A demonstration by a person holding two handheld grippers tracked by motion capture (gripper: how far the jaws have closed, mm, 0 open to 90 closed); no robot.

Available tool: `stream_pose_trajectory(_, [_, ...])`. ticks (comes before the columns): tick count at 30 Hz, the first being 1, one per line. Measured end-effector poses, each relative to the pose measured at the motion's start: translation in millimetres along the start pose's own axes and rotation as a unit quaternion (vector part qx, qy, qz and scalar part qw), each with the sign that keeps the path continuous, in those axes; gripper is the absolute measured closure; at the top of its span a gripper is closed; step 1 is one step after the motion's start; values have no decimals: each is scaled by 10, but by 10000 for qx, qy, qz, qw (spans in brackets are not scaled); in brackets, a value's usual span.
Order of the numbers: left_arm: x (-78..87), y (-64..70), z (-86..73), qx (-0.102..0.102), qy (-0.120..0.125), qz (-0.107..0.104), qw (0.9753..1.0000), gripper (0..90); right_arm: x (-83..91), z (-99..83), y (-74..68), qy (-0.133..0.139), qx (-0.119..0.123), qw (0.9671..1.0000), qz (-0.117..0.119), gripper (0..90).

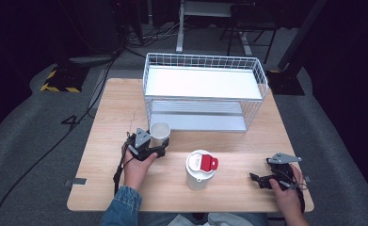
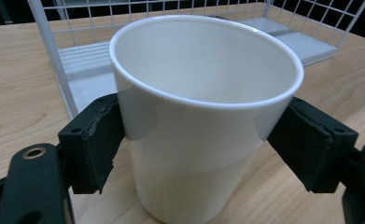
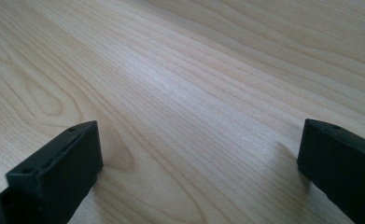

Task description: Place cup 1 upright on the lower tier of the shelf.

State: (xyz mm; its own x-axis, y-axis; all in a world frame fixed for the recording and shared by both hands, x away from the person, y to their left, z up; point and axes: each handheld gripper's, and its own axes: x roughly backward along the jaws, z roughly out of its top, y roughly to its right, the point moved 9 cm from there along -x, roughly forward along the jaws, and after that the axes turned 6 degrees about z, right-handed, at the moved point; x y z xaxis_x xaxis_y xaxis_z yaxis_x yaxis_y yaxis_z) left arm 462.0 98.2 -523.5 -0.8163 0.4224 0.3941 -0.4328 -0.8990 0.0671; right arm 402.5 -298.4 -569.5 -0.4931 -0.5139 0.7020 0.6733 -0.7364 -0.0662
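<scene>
White cup [image 2: 203,116] stands upright on the tabletop [image 1: 228,188] at centre left of the high view, and the left claw [image 1: 154,149] has its two black pads set against the cup's opposite sides just under the rim, pinching it. In the left gripper view the pads [image 2: 101,140] sit level with each other, which looks like a fair hold. To do this step well I would keep that squeeze steady and lift straight up before travelling, since the smooth tapered wall could slip downward if the pinch loosens, and a tilt would swing the base.

Lower right in the high view, the right claw [image 1: 257,179] rests low over bare wood with its jaws spread wide and nothing between them. Between the two hands, at lower centre, stands a white tumbler with a red flip lid [image 1: 201,169], just right of the cup and close enough to be knocked by a sideways swing. Further back, in the upper middle, the white wire rack [image 1: 205,92] has its front post and lower shelf right behind the cup, so any path into it has to clear that frame
</scene>
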Motion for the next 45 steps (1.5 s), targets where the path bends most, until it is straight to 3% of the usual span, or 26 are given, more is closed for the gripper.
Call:
stream_pose_trajectory(7, [-92, -7, 1, 101, 75, 54, 9999, 201, 0, 0, 0, 1, 0, 10000, 0, 1])
stream_pose_trajectory(25, [-57, -10, 5, -41, 18, 109, 9999, 216, 0, 0, 0, 0, 0, 10000, 0, 1])
stream_pose_trajectory(35, [9, 86, 125, 70, 204, -17, 9998, 216, 0, 0, 0, 0, 0, 10000, 0, 1])
stream_pose_trajectory(45, [-2, 227, 326, -98, 252, -122, 9996, 216, 0, 0, -1, -3, -5, 10000, 3, 1])
